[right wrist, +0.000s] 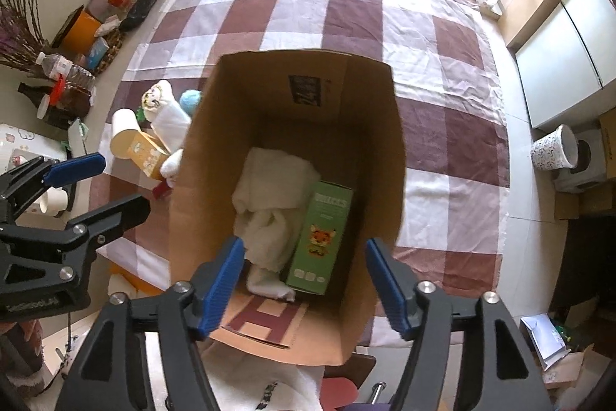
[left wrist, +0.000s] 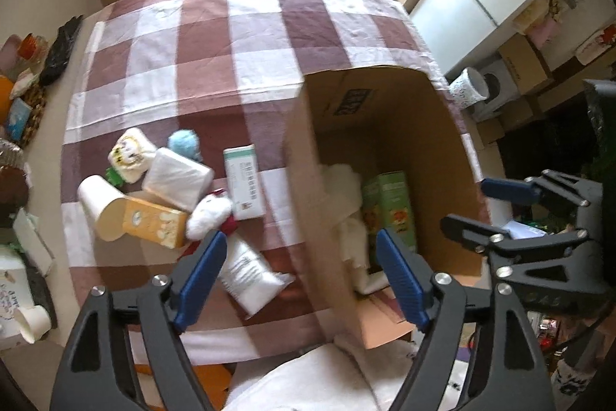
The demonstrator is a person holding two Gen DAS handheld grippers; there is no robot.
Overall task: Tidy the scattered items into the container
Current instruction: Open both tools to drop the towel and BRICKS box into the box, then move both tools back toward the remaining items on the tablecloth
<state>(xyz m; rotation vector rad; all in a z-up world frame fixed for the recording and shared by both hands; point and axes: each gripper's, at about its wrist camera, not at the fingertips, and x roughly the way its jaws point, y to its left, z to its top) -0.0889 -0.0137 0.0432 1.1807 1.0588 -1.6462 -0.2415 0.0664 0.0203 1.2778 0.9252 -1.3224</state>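
cardboard box (right wrist: 200, 180): big red "H" on near inner flap | black label on far inner wall, print unreadable | green carton (right wrist: 321, 237) in box: tiger cartoon, top lettering too blurred to read | white-green box (left wrist: 243, 182) on tablecloth: print and barcode block illegible

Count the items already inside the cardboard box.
2 visible in the cardboard box: a white towel crumpled on the left side of the floor, and a green carton with a tiger picture lying against its right. Smaller things could be hidden under the towel.
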